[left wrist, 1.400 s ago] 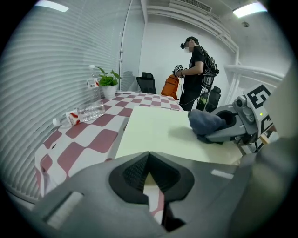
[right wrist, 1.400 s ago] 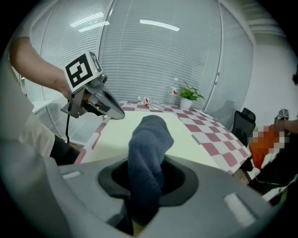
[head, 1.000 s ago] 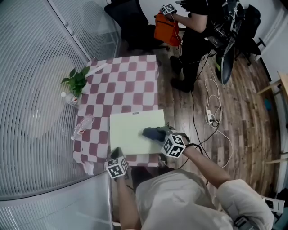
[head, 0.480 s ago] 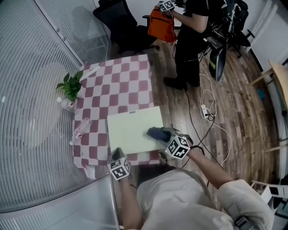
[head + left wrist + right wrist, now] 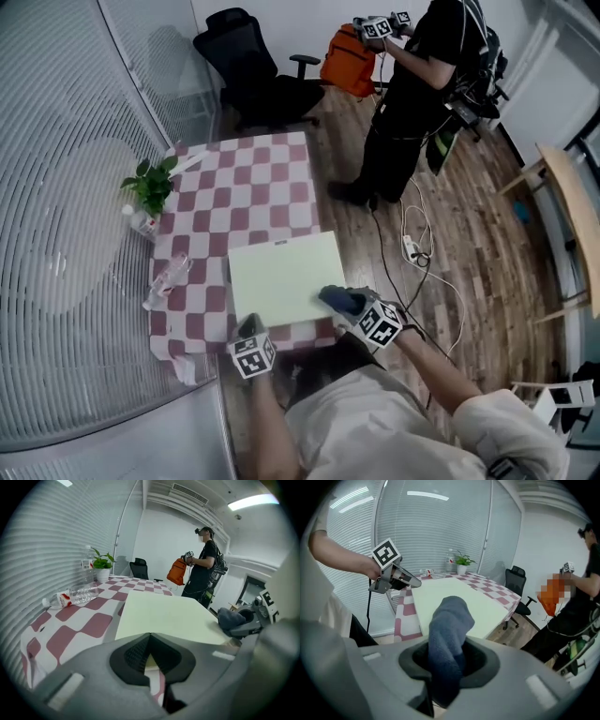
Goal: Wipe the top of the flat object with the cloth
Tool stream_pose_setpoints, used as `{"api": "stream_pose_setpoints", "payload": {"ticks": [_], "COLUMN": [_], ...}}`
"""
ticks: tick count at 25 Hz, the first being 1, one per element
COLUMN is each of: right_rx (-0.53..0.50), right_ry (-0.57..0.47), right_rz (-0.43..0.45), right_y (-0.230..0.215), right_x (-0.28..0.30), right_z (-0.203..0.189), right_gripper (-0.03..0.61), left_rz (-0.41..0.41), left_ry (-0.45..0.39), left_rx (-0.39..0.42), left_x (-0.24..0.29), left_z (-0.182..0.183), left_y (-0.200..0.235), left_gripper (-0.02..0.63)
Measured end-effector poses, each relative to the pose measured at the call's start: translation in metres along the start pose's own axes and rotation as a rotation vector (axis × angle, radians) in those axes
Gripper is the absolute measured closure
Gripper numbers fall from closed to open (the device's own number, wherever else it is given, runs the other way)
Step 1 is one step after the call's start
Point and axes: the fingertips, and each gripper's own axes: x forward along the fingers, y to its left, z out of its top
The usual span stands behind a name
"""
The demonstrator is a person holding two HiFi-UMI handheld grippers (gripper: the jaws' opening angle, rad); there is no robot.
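We clamp the cloth in our right gripper at the flat board's near right corner, ready to wipe. Our left gripper, closed and empty, likely steadies the near edge.

Setting: office meeting room.

- Walls: glass partitions backed with horizontal blinds, full height, on two sides.
- Floor: wood-pattern planks.
- Ceiling: strip light and a slotted air vent.
- Furniture: black swivel office chair on castors at the far end of the bench, which is covered with a red-and-white checked cloth.
- Potted plant on the bench corner by the glass.
- Power strip and loose white cables on the floor.
- Second person standing near an orange bag.
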Motion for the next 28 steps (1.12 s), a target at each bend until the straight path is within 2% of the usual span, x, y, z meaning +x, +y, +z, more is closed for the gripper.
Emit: {"api": "stream_pose_setpoints", "payload": {"ticks": [5,10,18,28], "right_rx": [-0.072,-0.095,-0.13,-0.181], "right_ry": [0.027,0.015,-0.023,-0.051], "right_rz": [0.023,0.069,0.146,0.19], "right_y": [0.018,0.04,0.062,0.077], "right_x": [0.012,0.031,0.057,0.078], "right_z": [0.013,0.034,0.07,0.102], "right_gripper": [0.463,0.463,0.463,0.465], "left_rz": [-0.025,-0.045,-0.077,-0.111], "left_ry": [-0.017,-0.02,-0.031,0.005], "left_rx": [0.02,-0.011,-0.009,0.057], "left_x": [-0.001,0.002,0.002,0.003], "left_z": [-0.004,-0.006,-0.004,-0.004], "left_y": [0.0,0.0,0.003,0.001], "left_gripper": [0.606,0.606,0.606,0.606]}}
